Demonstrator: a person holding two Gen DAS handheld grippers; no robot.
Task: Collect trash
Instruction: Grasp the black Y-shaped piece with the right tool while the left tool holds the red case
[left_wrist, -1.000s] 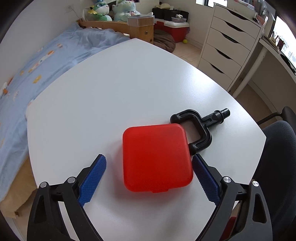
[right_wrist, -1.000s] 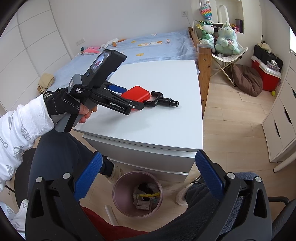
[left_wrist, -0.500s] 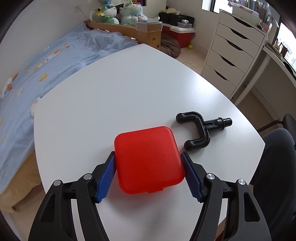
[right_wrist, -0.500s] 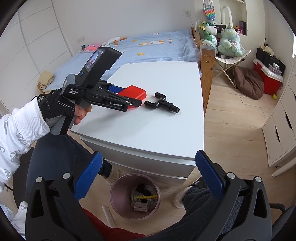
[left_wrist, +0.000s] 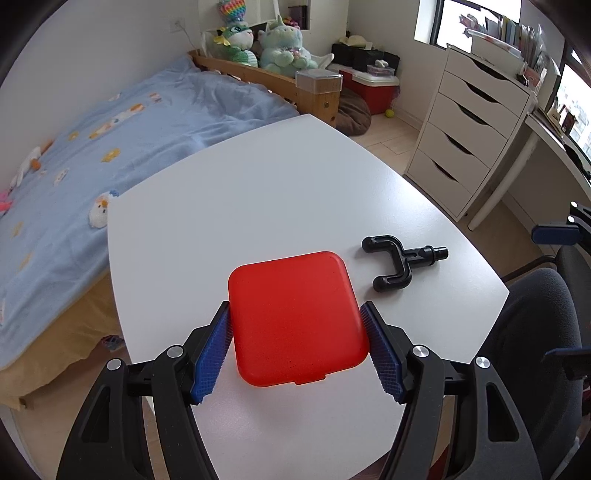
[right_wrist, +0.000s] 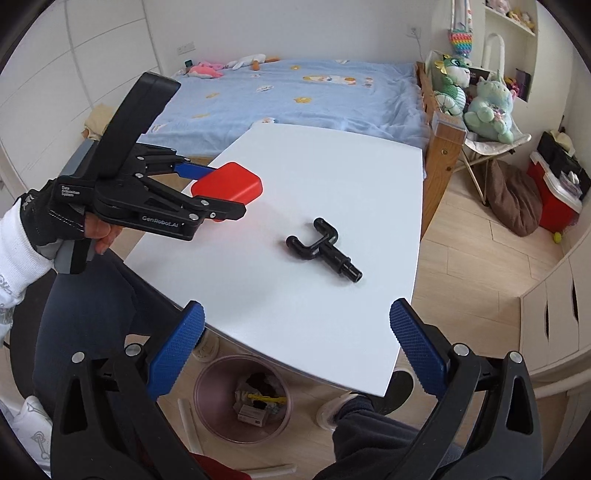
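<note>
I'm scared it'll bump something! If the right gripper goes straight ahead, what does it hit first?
Probably the white table: the open right gripper points over its near edge, toward the black U-shaped part. Depth is unclear.

"GenRobot.AI" printed in white on lower side arm of left gripper (right_wrist: 221, 177), small white three-line label near its handle, too small to be read

My left gripper (right_wrist: 236, 192) is black plastic with blue cross-hatched pads, silver screws at the pivots, white "GenRobot.AI" lettering and a grey handle. My left hand (right_wrist: 55, 218) wears a black fingerless glove under a white printed sleeve. The right gripper (right_wrist: 293, 339) is built the same, black with blue pads.
</note>
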